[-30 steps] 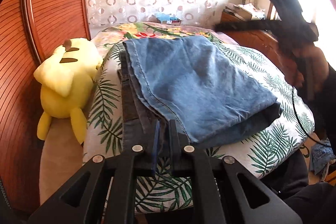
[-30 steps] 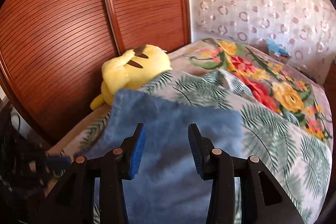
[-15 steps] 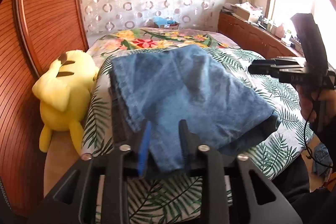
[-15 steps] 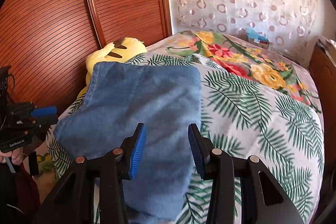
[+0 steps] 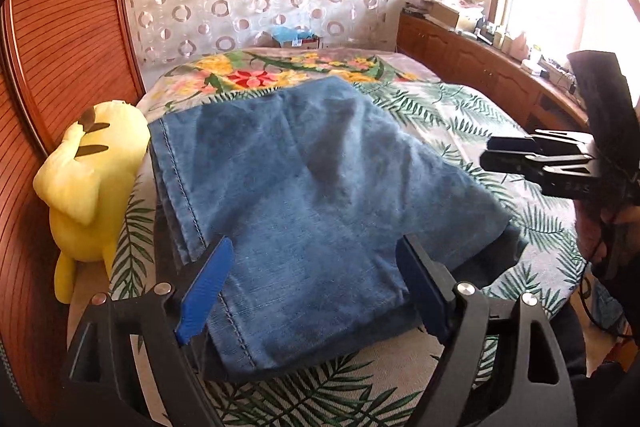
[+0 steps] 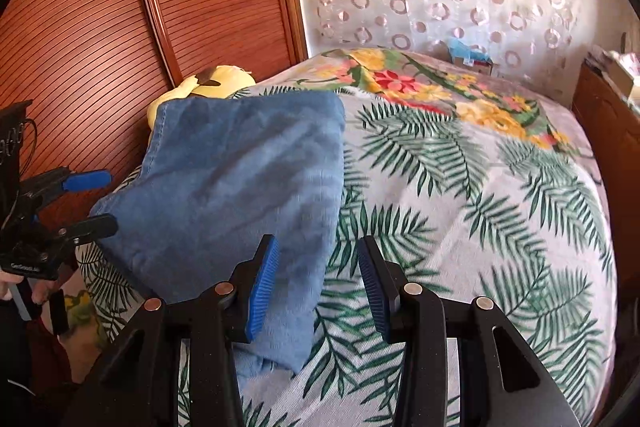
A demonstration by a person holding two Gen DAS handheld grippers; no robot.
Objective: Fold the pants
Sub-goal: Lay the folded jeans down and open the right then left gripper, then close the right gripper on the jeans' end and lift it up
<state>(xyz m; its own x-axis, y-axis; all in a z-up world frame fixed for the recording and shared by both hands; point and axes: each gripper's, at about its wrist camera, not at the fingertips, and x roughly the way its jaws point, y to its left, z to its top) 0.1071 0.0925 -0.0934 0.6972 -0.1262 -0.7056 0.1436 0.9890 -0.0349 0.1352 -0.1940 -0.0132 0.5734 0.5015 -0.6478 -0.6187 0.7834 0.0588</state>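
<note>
I have the folded pants (image 5: 320, 195) lying flat on the bed (image 5: 460, 115), near its edge, just beside a yellow plush toy (image 5: 88, 187). My left gripper (image 5: 316, 291) has just been opening; its jaws now stand wide, astride the near hem of the denim without pressing it. My right gripper (image 6: 316, 287) hovers over the pants' corner and the palm-leaf cover, jaws partly open, gripping nothing. There is small white lettering on the left gripper's body in the right wrist view, too blurred for me to read
</note>
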